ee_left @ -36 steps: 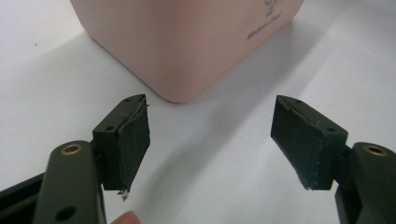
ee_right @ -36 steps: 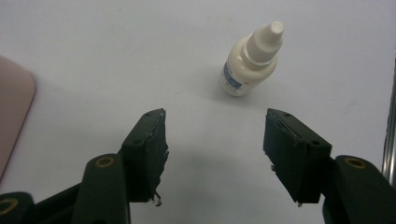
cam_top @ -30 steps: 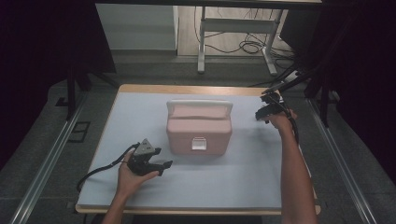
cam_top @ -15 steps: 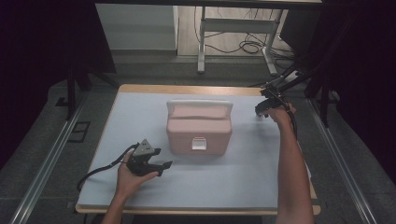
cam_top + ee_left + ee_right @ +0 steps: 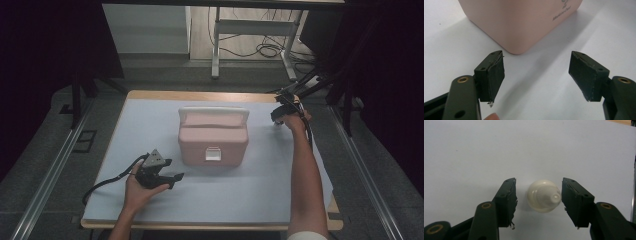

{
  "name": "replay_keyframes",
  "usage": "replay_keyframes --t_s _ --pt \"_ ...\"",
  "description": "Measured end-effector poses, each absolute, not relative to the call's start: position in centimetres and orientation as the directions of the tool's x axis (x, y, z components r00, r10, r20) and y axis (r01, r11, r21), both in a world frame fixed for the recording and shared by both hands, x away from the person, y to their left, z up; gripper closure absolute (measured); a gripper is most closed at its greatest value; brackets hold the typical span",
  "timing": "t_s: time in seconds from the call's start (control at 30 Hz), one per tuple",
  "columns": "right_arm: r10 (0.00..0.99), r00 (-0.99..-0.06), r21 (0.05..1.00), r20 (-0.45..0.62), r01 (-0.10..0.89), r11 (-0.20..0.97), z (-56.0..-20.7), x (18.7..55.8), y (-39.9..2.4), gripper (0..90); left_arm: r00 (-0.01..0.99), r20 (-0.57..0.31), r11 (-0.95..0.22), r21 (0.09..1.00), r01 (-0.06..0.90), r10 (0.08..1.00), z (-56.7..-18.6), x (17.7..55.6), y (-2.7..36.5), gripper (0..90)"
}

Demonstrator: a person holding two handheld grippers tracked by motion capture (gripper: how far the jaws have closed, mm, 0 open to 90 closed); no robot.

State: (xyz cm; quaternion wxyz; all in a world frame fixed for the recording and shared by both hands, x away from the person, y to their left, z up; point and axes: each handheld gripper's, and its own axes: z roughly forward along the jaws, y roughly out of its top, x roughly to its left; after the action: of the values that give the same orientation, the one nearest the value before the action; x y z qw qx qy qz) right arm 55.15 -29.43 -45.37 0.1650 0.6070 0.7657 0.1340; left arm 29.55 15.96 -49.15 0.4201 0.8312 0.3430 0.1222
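Right gripper view: right hand-held gripper [image 5: 537, 198] closing, unclenched, around small white bottle [image 5: 544, 198]
Risk: off-centre pads may topple bottle

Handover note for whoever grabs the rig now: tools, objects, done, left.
Right tool: jaws have just been closing around the small white bottle, which stands upright at the mat's far right; pads not yet pressing.
Left tool: open, empty, resting near the front-left corner of the pink box.
Box is mid-mat, lid down, latch at the front.
Done: right tool lined up on the bottle.
Left: probably grip and lift the bottle.
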Motion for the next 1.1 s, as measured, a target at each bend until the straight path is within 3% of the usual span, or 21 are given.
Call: replay_keyframes --t_s 0.2,0.33,1.1 --pt "0.974 -0.201 0.402 -0.102 0.888 0.225 -46.3 55.5 -29.4 57.6 0.733 -0.079 -0.415 0.781 0.466 0.675 -49.2 29.5 16.0 28.8" --pt "0.977 -0.198 0.412 -0.082 0.886 0.214 -46.3 55.4 -29.7 59.7 0.734 -0.071 -0.427 0.775 0.467 0.675 -49.3 29.6 15.9 28.8" --pt "0.93 -0.353 0.422 -0.103 0.831 0.362 -43.4 50.1 -28.4 60.3 0.732 -0.084 -0.405 0.788 0.464 0.676 -48.9 29.3 16.1 29.0"
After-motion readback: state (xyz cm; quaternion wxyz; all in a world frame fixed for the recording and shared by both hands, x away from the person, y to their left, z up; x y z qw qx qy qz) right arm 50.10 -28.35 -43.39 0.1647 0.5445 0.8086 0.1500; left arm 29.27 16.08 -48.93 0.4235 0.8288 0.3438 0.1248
